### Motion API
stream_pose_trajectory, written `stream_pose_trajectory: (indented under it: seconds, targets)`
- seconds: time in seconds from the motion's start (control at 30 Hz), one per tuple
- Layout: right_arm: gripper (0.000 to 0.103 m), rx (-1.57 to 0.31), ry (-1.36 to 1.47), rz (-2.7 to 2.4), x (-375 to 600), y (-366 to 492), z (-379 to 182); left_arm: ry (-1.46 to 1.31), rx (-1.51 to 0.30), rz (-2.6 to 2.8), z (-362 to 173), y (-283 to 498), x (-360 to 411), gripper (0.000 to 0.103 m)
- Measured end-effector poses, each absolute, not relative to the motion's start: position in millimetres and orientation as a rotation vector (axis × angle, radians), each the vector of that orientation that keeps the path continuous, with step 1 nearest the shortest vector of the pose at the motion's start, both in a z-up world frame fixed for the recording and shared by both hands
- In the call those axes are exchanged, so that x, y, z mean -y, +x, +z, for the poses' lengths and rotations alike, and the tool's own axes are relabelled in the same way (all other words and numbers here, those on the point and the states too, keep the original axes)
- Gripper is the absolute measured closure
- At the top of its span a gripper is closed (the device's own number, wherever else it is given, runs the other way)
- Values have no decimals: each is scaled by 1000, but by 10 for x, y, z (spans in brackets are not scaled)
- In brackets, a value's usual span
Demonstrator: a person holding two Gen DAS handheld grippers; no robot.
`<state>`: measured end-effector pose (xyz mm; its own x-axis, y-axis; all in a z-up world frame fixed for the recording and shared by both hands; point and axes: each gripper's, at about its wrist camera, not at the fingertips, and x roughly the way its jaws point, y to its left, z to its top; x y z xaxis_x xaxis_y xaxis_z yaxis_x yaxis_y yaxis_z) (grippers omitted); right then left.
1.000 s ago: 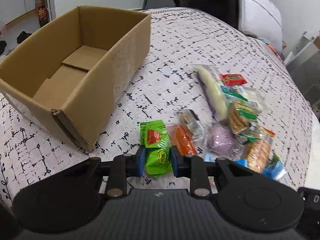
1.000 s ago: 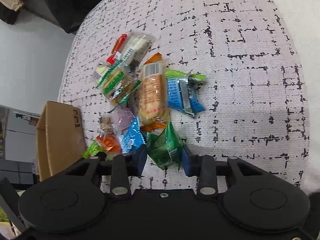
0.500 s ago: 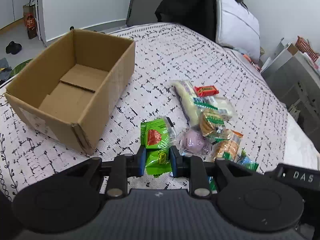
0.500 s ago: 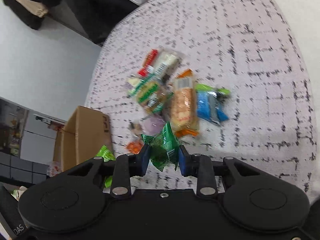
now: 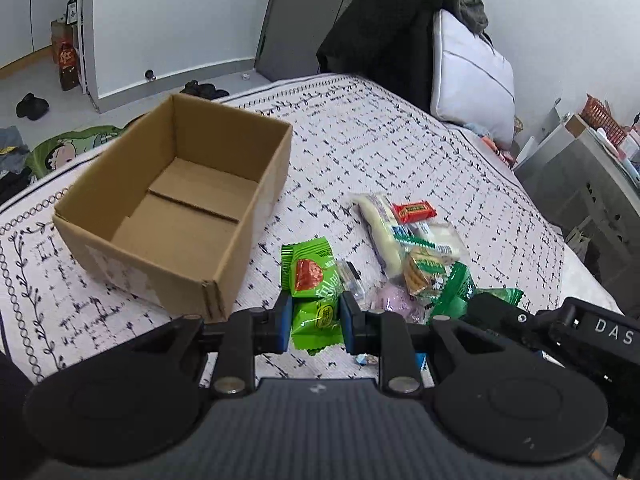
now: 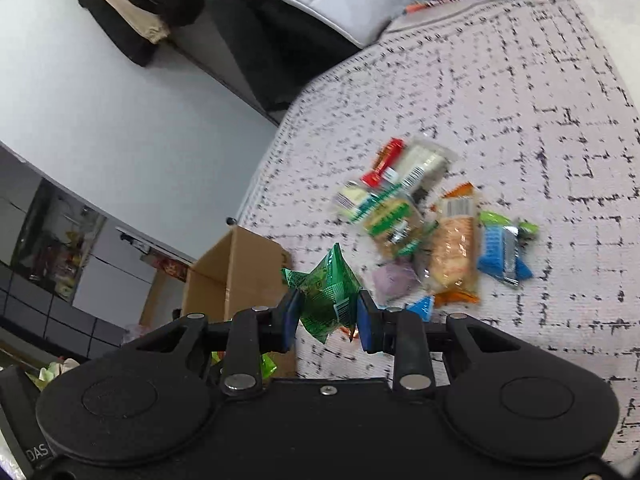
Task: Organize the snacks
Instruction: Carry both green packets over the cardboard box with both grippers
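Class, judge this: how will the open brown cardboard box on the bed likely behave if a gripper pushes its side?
The open brown cardboard box holds nothing, so it is probably light and would slide. The soft patterned bedspread may snag its lower edge, so it could tip. Its thin walls would likely flex.

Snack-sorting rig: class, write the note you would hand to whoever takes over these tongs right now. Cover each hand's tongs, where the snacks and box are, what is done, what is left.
Left tongs: shut on a light green packet, lifted off the bed.
Right tongs: shut on a dark green packet, also in the air.
Cardboard box: open, on the bedspread left of the pile, nothing inside yet.
Snack pile: biscuit packs, a red bar, a blue packet, a purple sweet, loose on the bedspread.
Done: two packets picked up.
Left: drop both in the box, then clear the pile.
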<state>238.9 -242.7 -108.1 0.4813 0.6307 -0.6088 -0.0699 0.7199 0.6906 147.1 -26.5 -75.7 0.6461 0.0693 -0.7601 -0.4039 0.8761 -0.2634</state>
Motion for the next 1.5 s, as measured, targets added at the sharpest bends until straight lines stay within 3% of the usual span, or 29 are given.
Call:
stream_pose_trajectory:
  seconds: [0.77, 1.5]
  targets:
    - [74, -882, 639, 627, 1849, 2265, -946, -444, -777, 300, -482, 1291, -384, 79]
    - [74, -933, 608, 760, 950, 2318, -1046, -506, -864, 365, -921, 1519, -1129, 79]
